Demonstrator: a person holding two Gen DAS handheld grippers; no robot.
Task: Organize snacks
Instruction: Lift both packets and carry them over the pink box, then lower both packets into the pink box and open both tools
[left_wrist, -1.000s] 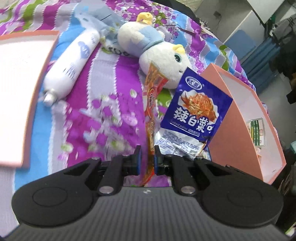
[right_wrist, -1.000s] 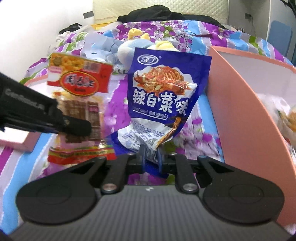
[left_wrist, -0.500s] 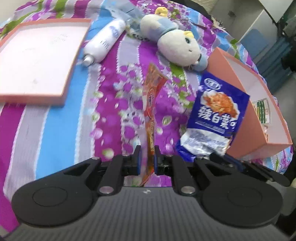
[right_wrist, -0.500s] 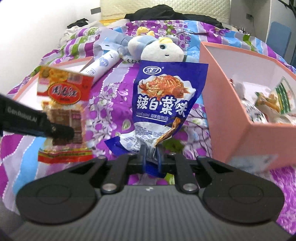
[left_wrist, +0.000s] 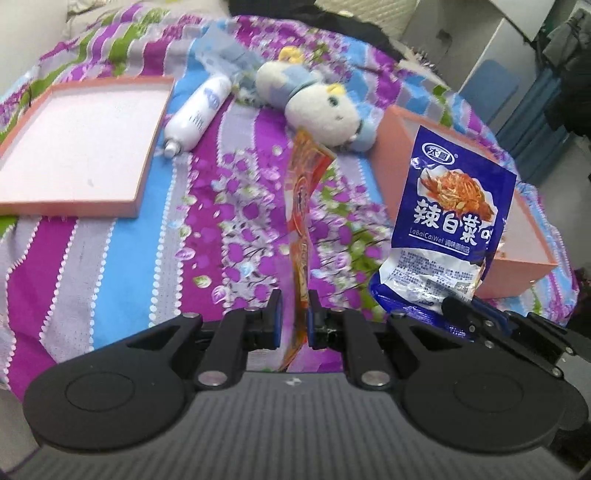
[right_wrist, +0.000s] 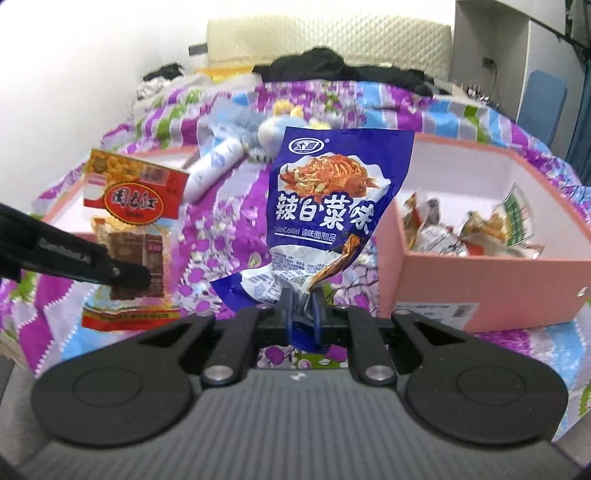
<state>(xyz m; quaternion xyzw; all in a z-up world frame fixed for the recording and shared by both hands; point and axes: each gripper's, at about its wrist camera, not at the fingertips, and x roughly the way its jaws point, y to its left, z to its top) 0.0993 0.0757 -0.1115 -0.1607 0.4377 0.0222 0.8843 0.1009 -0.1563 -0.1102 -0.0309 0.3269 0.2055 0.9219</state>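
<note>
My left gripper (left_wrist: 294, 300) is shut on the bottom edge of a red and orange snack packet (left_wrist: 303, 206), seen edge-on and held upright above the bedspread. In the right wrist view the same red packet (right_wrist: 129, 229) faces the camera, with the left gripper's fingers (right_wrist: 125, 275) across it. My right gripper (right_wrist: 300, 301) is shut on the crumpled bottom of a blue snack bag (right_wrist: 328, 206), also upright. From the left wrist view the blue bag (left_wrist: 450, 218) hangs in front of the pink box (left_wrist: 517, 266). That pink box (right_wrist: 480, 280) holds several snack packets.
A pink box lid (left_wrist: 81, 147) lies on the striped purple bedspread (left_wrist: 110, 258) at the left. A white tube (left_wrist: 199, 110) and a white plush toy (left_wrist: 321, 107) lie beyond the packets. Dark clothing (right_wrist: 332, 66) and a cushion sit at the bed's far end.
Both grippers have risen and pulled back from the bedspread with their packets. The plush toy and tube look farther away, and the pink box's inside has come into sight.
</note>
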